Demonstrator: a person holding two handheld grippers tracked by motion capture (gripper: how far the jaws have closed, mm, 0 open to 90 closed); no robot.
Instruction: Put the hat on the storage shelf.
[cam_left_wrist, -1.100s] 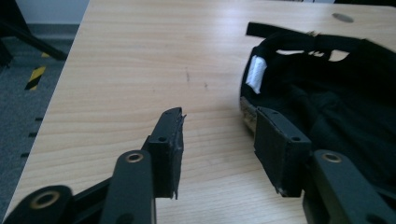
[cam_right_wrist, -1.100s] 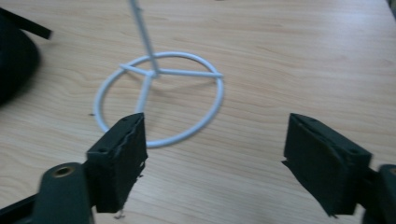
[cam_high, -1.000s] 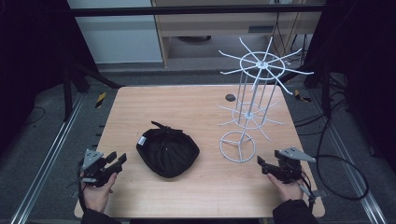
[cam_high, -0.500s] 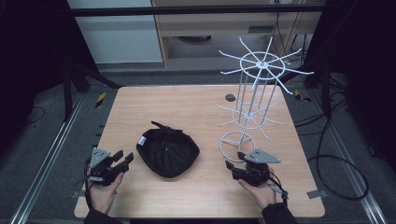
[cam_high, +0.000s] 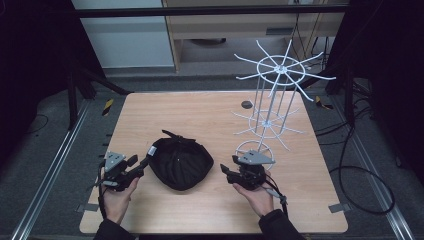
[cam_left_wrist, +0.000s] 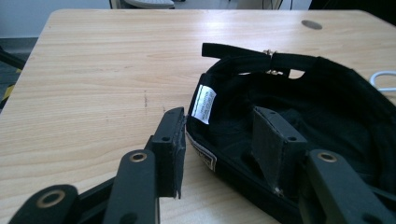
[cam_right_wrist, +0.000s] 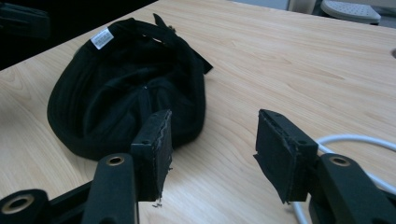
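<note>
A black cap (cam_high: 181, 162) lies upside down near the middle of the near half of the wooden table (cam_high: 200, 112), its hollow facing up, with a white wire display rack (cam_high: 272, 107) standing to its right. We see the left gripper (cam_high: 134, 167) at the cap's left edge with its jaws apart and straddling the rim: in the left gripper view one pad sits outside the band and the other pad inside the hollow, beside the white sewn-in label (cam_left_wrist: 204, 103), not yet closed on the cloth. The right gripper (cam_high: 227, 170) is just beside the cap's right edge, resting low over the table, its jaws likewise spread with nothing between them; in the right gripper view the cap (cam_right_wrist: 126, 81) lies ahead and to the left of the pads, apart from them, and the rack's white base ring (cam_right_wrist: 355, 140) curves past on the right. We judge the cap to be light, soft and limp: the crown sags and folds, so it should crumple rather than resist a pinch and will droop from any single hold. The firmest place to take it appears to be the stitched rim band, where the left jaws already stand; the back strap (cam_left_wrist: 252, 51) with its small metal buckle is a second candidate, though thinner. A hold on each side of the rim would keep the opening spread.
</note>
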